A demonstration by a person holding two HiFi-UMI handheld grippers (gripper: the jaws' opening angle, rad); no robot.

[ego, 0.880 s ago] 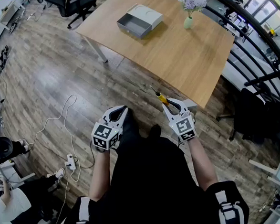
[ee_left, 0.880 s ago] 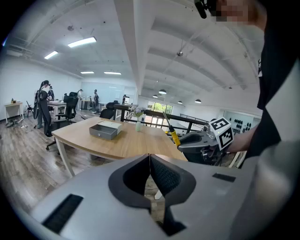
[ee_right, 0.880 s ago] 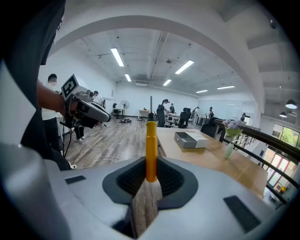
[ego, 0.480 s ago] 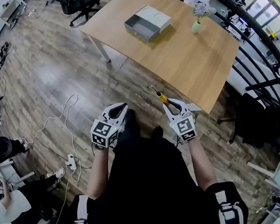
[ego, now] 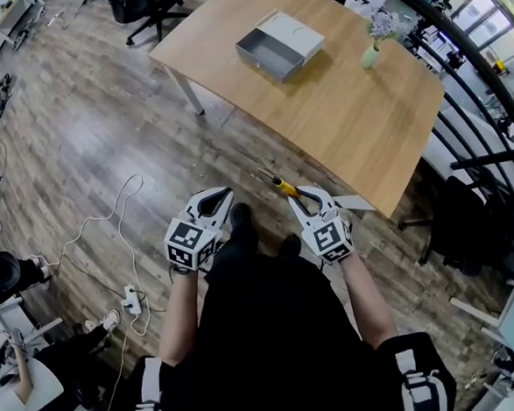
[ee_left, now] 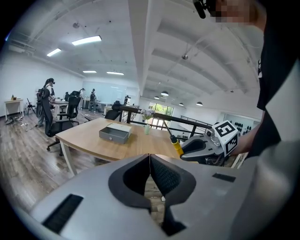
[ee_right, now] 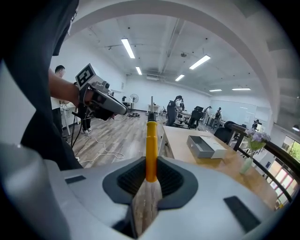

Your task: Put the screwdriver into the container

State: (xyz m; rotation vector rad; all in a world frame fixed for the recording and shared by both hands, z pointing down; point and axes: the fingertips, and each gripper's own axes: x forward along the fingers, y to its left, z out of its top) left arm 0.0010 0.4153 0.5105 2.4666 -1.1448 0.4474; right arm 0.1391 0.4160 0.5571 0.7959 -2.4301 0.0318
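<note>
My right gripper (ego: 298, 195) is shut on a screwdriver (ego: 280, 184) with a yellow shaft and a pale wooden handle; in the right gripper view the screwdriver (ee_right: 150, 154) sticks straight out from between the jaws. The left gripper (ego: 219, 199) is shut with nothing in it, held beside the right one above the floor; its jaws meet in the left gripper view (ee_left: 149, 161). The container, a grey open box (ego: 279, 47), lies on the far part of the wooden table (ego: 348, 124), well away from both grippers. It shows too in both gripper views (ee_left: 115, 134) (ee_right: 204, 146).
A small vase with flowers (ego: 374, 43) stands on the table right of the box. A white cable and power strip (ego: 130, 297) lie on the wood floor at the left. Office chairs (ego: 145, 8) stand behind the table; a black railing (ego: 473, 97) runs along the right.
The right gripper with the screwdriver has shifted a little left and the screwdriver now points more to the left. The table and box sit slightly further right in view.
</note>
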